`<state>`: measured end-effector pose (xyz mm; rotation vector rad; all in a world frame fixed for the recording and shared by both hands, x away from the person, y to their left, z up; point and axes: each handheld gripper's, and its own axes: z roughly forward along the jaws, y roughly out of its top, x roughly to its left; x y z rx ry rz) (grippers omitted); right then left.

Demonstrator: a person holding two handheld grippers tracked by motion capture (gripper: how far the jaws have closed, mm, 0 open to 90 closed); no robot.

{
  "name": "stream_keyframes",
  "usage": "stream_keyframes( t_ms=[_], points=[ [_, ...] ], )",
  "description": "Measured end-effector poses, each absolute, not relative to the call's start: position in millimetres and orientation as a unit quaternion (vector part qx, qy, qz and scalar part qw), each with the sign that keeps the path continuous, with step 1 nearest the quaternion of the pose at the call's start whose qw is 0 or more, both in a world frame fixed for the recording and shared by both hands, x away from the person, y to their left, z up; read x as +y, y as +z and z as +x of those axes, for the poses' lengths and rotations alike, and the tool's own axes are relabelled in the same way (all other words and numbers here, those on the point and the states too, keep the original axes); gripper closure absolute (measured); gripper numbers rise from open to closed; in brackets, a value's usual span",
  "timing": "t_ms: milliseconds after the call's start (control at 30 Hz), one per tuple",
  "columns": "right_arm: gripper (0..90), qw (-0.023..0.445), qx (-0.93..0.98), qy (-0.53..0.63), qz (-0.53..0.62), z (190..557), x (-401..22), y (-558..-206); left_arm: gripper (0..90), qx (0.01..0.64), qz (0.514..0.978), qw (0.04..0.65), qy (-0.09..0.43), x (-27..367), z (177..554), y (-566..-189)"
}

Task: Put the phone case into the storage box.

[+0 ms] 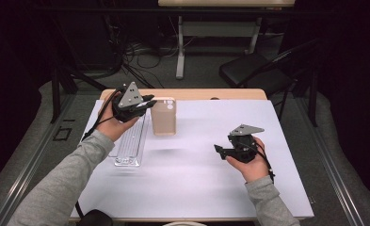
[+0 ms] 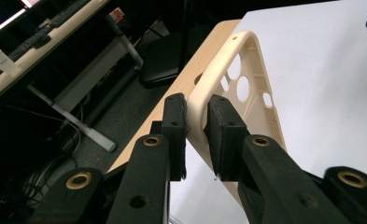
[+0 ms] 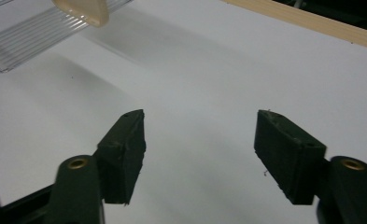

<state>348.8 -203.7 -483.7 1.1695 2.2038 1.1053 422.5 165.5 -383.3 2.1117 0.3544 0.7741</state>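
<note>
High view: the left gripper (image 1: pixel 147 101) holds a beige phone case (image 1: pixel 164 117) upright above the far left of the white table (image 1: pixel 197 179), beside a clear ridged tray (image 1: pixel 130 143). The right gripper (image 1: pixel 219 149) hovers at the right.

Left gripper view: both pads clamp the case's rim (image 2: pixel 198 116).

Right gripper view: jaws spread apart, nothing between them.

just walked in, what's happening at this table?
A person works two handheld grippers over a white-covered table. The left gripper is shut on the side wall of a beige phone case, holding it lifted above the table beside a clear ribbed tray. The right gripper hovers over bare table with its jaws apart and nothing between them.
</note>
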Motion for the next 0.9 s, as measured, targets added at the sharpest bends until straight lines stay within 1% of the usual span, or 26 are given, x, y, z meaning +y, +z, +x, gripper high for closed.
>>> stream_keyframes(
  t_ms=[200, 400, 500, 667, 900],
  points=[
    [21.7, 0.216, 0.776, 0.4, 0.439, 348.9, -206.6, -486.4, 78.4, 0.139, 0.837, 0.427, 0.313, 175.6, 431.3, -380.6],
    [14.2, 0.214, 0.768, 0.409, 0.443, 347.2, -208.3, -487.5, 78.4, 0.141, 0.833, 0.432, 0.316, 186.7, 440.3, -379.7],
    [13.5, 0.222, 0.76, 0.415, 0.448, 344.6, -209.4, -486.4, 78.4, 0.146, 0.829, 0.436, 0.318, 194.8, 445.6, -378.0],
    [0.0, 0.229, 0.752, 0.418, 0.456, 341.2, -211.1, -486.6, 78.4, 0.159, 0.816, 0.454, 0.32, 208.9, 453.5, -375.5],
    [0.0, 0.242, 0.742, 0.413, 0.469, 337.3, -216.2, -493.4, 78.4, 0.166, 0.814, 0.449, 0.33, 224.8, 464.2, -372.2]
  ],
)
